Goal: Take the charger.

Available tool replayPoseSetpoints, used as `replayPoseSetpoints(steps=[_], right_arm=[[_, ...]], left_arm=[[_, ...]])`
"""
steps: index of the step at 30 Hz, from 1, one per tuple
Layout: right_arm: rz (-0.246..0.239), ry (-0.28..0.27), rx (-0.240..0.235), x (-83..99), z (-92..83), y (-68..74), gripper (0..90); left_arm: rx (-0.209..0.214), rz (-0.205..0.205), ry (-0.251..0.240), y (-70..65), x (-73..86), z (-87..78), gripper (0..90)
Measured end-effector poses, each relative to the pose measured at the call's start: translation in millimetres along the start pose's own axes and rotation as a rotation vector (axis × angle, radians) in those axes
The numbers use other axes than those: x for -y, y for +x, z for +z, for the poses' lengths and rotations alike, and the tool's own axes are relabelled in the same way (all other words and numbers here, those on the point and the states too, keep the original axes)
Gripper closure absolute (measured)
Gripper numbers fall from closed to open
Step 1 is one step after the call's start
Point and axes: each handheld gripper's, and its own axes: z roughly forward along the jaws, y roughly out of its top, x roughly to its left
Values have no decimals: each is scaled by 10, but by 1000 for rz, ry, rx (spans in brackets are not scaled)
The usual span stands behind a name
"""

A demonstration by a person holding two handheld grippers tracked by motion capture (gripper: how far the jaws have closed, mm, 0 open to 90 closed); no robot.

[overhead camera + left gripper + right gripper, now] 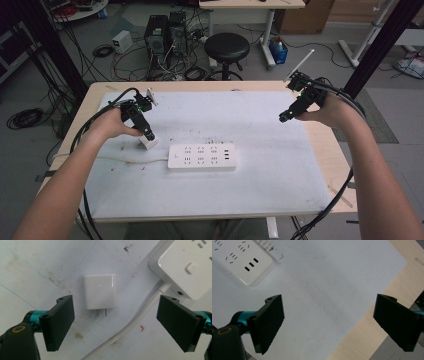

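Observation:
A small white plug adapter (100, 291) with two metal prongs lies flat on the white mat, also seen as the adapter (149, 142) in the high view. My left gripper (116, 322) hangs just above it, open, jaws wide on either side and touching nothing. The left gripper (148, 134) sits at the mat's left. A white power strip (202, 156) lies mid-mat; its corner (185, 265) and white cable (140, 317) show to the adapter's right. My right gripper (328, 323) is open over bare mat; the right gripper (286, 116) is held at the far right.
The white mat (260, 165) covers most of a wooden table (327, 150). The power strip's end (244, 262) lies up-left of the right gripper. Beyond the table stand a black stool (227, 48), computer towers (165, 32) and floor cables.

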Motion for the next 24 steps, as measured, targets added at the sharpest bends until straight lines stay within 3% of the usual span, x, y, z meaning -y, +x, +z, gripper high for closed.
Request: replayPoseSetpoints(steps=[9, 18, 24], right_arm=[[8, -5, 5, 23, 7, -11, 93], [13, 0, 5, 35, 39, -24, 93], [7, 6, 6, 35, 53, -33, 93]], left_arm=[[17, -39, 62, 88, -21, 329, 149], [8, -62, 75, 138, -4, 486, 182], [-12, -55, 91, 152, -17, 568, 223]])
